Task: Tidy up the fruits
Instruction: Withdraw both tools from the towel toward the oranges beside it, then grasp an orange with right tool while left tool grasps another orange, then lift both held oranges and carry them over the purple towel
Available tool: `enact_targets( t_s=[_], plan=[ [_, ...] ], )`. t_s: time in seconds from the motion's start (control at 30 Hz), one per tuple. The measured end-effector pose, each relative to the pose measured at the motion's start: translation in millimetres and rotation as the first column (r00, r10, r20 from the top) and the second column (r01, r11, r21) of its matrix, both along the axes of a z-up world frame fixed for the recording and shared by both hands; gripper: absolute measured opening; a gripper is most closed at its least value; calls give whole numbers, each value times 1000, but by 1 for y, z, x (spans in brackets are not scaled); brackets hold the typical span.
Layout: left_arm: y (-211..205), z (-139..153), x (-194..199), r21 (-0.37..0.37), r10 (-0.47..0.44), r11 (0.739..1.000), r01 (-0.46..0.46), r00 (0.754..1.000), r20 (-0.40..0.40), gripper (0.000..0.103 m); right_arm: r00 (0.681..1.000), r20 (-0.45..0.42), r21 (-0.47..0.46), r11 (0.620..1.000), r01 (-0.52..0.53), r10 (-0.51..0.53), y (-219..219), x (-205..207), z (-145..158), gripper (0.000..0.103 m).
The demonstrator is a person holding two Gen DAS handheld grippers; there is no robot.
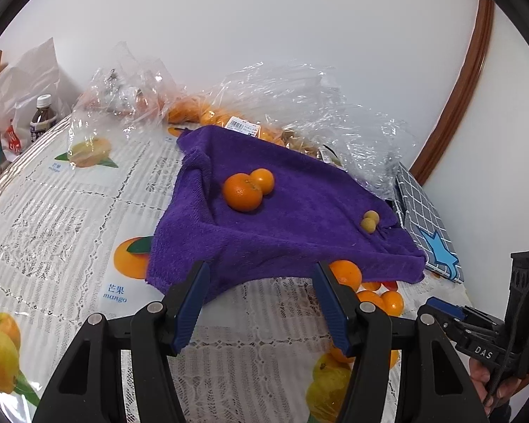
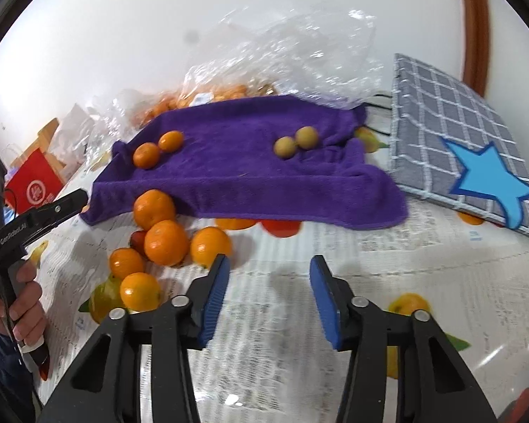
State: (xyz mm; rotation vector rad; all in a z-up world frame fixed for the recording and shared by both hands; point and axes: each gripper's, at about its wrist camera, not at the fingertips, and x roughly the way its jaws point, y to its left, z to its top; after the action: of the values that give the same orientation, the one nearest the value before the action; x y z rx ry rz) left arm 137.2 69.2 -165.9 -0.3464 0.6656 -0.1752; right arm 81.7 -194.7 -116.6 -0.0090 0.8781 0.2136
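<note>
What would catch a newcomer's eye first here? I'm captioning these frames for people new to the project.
Likely the purple towel spread mid-table, with two oranges on one side and two small yellow-green fruits on the other. Next, the loose pile of oranges on the tablecloth just before its near edge, ahead of both open grippers.

Two oranges (image 2: 158, 149) on towel (image 2: 236, 176) — loose oranges (image 2: 165, 243) before it, plastic bags (image 2: 292, 46) behind

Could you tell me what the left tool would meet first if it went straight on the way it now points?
Most likely the near hanging edge of the purple towel: the open left tool points right at it, over bare tablecloth. Depth is unclear.
</note>
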Motion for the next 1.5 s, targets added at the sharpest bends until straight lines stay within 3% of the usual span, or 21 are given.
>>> enact_targets(
  t_s=[0.23,0.33,0.57,0.7,0.93,1.5],
  plan=[
    [6,-3,3,-12,28,1000,-28,999,-15,59,997,-4,19,996,-82,82,31,15,-5,42],
    [9,-5,5,-20,43,999,-43,999,-25,59,996,-32,9,996,-87,87,37,23,-12,34],
    [12,-6,6,-36,46,998,-47,999,-27,59,993,-94,23,997,-72,74,33,38,-28,34],
    [9,-6,7,-18,43,999,-44,999,-31,59,995,-74,13,997,-71,71,34,37,-27,31],
    [3,-4,5,-2,22,1000,-22,1000,-18,59,999,-16,6,999,-32,32,14,22,-16,31],
    [1,-9,10,-16,8,1000,-9,999,-42,58,999,0,25,999,45,-45,-28,8,-17,31]
  ],
)
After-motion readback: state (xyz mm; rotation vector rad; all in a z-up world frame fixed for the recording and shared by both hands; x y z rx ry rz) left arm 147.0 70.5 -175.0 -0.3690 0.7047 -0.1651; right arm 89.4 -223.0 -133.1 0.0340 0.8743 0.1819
